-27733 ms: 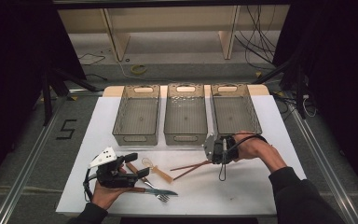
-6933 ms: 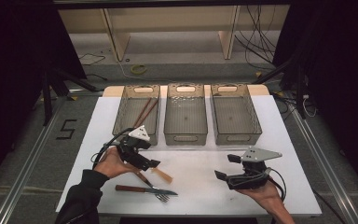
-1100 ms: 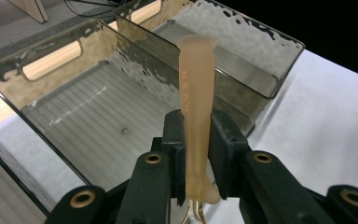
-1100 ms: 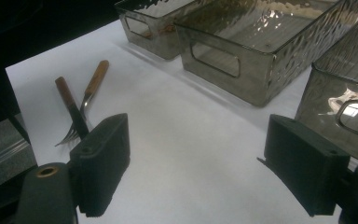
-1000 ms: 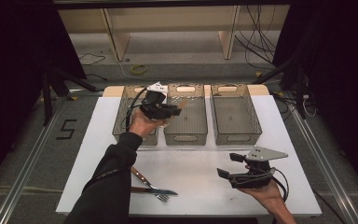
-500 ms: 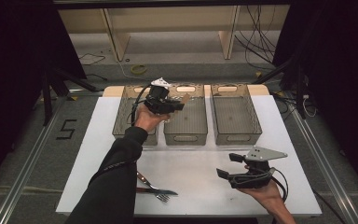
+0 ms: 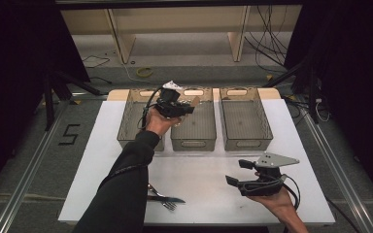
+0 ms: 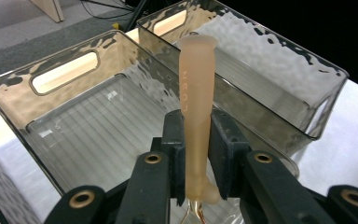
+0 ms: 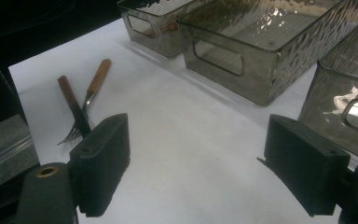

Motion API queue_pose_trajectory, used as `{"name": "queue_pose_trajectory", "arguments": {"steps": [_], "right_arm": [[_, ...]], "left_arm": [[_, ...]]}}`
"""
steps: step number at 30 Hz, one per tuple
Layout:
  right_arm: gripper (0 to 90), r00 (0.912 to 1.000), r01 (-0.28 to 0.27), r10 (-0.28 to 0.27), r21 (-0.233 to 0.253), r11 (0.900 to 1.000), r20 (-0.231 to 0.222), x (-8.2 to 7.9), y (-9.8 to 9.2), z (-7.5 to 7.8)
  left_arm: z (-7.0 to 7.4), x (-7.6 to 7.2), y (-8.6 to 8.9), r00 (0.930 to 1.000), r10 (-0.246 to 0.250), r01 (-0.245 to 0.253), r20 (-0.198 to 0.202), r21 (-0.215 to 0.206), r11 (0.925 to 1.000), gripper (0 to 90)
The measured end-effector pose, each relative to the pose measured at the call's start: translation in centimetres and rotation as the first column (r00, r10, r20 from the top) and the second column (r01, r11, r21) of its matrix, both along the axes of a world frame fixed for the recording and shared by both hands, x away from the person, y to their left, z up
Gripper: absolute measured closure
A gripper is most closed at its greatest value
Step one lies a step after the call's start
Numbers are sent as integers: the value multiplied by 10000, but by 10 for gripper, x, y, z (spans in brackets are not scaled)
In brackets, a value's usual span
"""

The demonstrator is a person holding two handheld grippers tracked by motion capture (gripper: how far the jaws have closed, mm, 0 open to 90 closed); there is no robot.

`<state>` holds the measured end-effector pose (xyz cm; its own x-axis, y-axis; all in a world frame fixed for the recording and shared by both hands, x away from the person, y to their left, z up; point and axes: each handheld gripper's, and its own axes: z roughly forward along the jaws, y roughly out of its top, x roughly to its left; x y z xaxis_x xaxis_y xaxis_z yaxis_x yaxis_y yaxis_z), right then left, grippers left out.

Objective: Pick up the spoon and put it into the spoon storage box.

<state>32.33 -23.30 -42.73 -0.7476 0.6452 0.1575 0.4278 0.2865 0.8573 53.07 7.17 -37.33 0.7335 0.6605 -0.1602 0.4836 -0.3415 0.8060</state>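
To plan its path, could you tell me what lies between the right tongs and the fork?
Only bare white table lies between the right tongs and the fork, seen in the right gripper view.

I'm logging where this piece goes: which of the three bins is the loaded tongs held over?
The middle bin: the left tongs hold the pale-handled utensil above it. The left bin sits beside the hand; the right bin lies farther off.

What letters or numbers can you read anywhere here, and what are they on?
"5": a dark mark on the grey floor, left of the table.
Raised letters run along the peach handle held in the left gripper, too faint to read.
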Motion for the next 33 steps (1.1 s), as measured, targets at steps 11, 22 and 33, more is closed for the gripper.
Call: {"name": "queue_pose_trajectory", "arguments": {"steps": [11, 22, 33], "right_arm": [[233, 10000, -42, 42, 1, 10000, -43, 0, 1, -1], [232, 10000, -57, 57, 22, 10000, -61, 0, 0, -1], [232, 10000, 47, -47, 104, 9999, -10, -1, -2, 0]], "left_arm": [[-15, 5, -3, 9993, 213, -210, -291, 128, 9997, 761], [-10, 3, -3, 9977, 259, -261, -623, -28, 9997, 492], [13, -20, 10, 9967, -578, 560, -566, -323, 9979, 298]]}}
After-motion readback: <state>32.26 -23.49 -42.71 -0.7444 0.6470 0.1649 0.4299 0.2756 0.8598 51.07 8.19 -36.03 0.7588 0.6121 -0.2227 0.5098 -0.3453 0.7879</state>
